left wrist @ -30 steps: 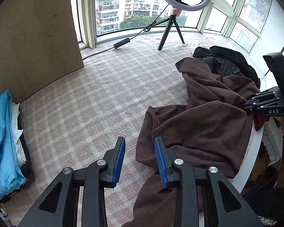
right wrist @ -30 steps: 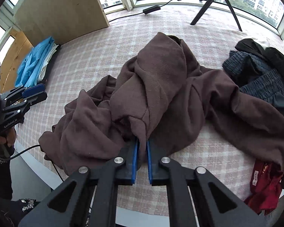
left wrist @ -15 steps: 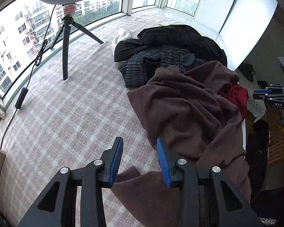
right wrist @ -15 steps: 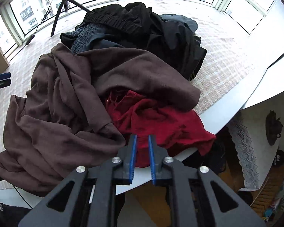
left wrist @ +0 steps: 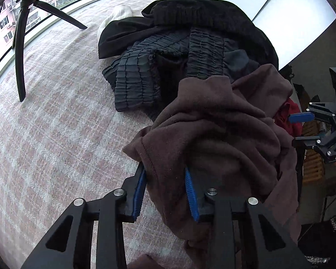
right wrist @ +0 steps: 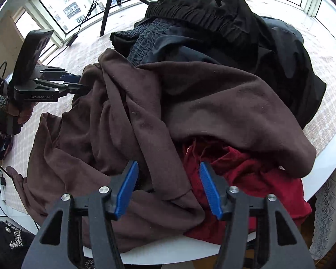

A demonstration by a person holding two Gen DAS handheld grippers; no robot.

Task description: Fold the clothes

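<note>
both grippers' fingers have spread since, straddling brown garment (right wrist: 190,103) folds.

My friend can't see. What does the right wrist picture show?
The open right gripper hovers over a crumpled brown garment, which covers part of a red garment. Black clothes are piled behind.

Two close wrist fisheyes from opposite sides; shared brown garment (left wrist: 224,134) (right wrist: 190,103)

A sweater (right wrist: 212,103) lay in front of a pile (right wrist: 246,29), over a garment (right wrist: 246,179) at the table (right wrist: 333,143) edge.
</note>
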